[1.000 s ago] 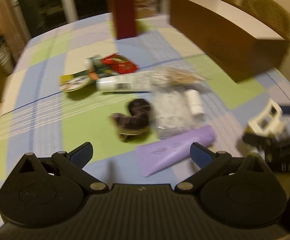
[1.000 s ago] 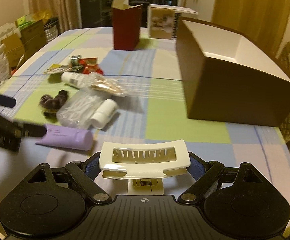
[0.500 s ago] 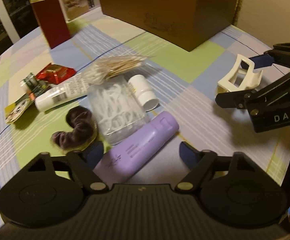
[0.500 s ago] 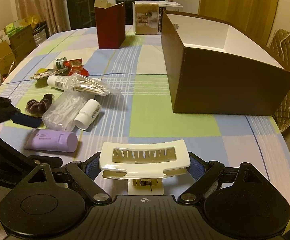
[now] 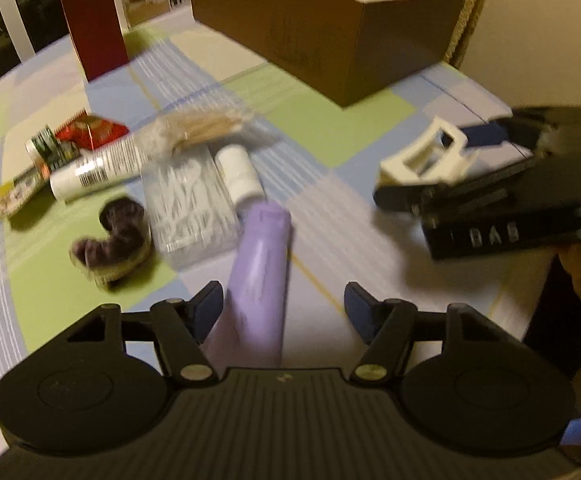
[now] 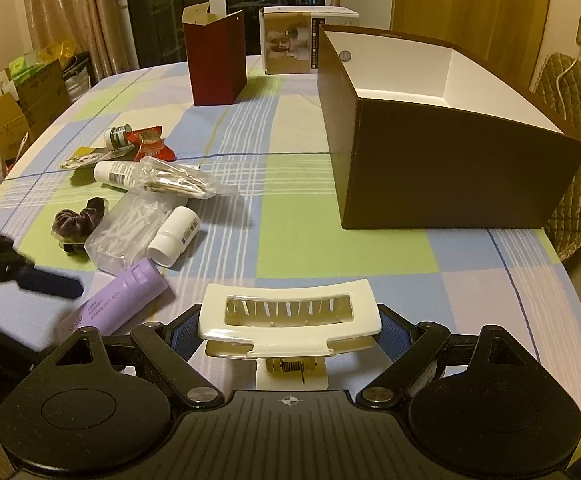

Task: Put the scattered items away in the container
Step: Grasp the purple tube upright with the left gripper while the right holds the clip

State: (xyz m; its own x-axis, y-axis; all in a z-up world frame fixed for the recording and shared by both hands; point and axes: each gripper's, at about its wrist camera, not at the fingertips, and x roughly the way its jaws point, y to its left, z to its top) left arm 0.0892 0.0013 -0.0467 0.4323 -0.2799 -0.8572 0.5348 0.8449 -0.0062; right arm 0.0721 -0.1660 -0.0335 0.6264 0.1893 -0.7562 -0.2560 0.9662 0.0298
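A purple tube (image 5: pixel 260 264) lies on the checked tablecloth, pointing away between the fingers of my left gripper (image 5: pixel 282 304). Those jaws are closing; the left pad is at the tube's side and the right pad still stands clear of it. The tube (image 6: pixel 118 304) also shows in the right wrist view, with a left finger (image 6: pixel 46 284) beside it. My right gripper (image 6: pixel 288 328) is shut on a white hair claw clip (image 6: pixel 288 312), held above the table near its front edge. The open brown box (image 6: pixel 450 168) stands at the right, its white inside showing nothing.
Left of the tube lie a dark scrunchie (image 6: pixel 78 220), a clear bag of white picks (image 6: pixel 126 228), a small white bottle (image 6: pixel 174 236), a white tube (image 6: pixel 116 172), a toothpick bag (image 6: pixel 174 180) and a red packet (image 6: pixel 150 144). A tall red box (image 6: pixel 214 60) stands behind. A chair (image 6: pixel 570 140) is beyond the table's right edge.
My left gripper has come down over the purple tube and its jaws have narrowed around it. The right gripper has stayed put with the clip in it.
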